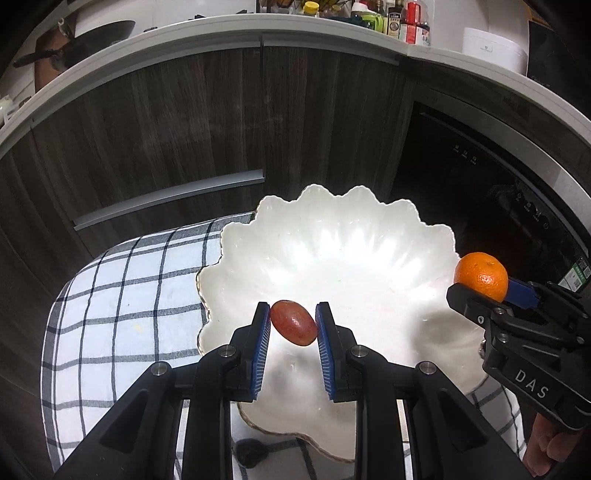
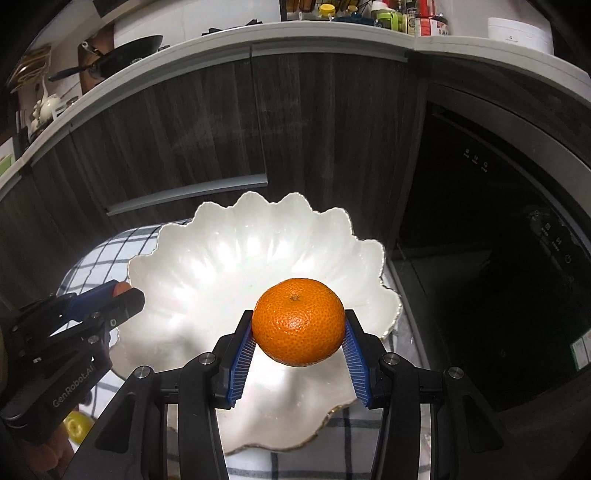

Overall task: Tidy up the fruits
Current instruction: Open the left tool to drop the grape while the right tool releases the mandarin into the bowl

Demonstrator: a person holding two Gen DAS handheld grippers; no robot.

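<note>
Left gripper (image 1: pixel 293 325): you are clamping the red fruit (image 1: pixel 294 322), long axis slanting, frame centre.
Right gripper (image 2: pixel 298 332): you are gripping the orange (image 2: pixel 298 326).
Bowl (image 1: pixel 332 236): lying directly beneath both fruits.

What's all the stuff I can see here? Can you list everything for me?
Orange: one, orange, held above the bowl.
Small fruit: one, reddish, held above the bowl.
Bowl: one, white, scalloped, on the cloth.
Cloth: one, white with dark checks, under the bowl.
Yellow fruit: one, on the cloth, partly hidden.
Pan: one, black, on the countertop.
Bottles and jars: several, mixed colours, countertop.
Left gripper: black, blue fingers.
Right gripper: same.
</note>
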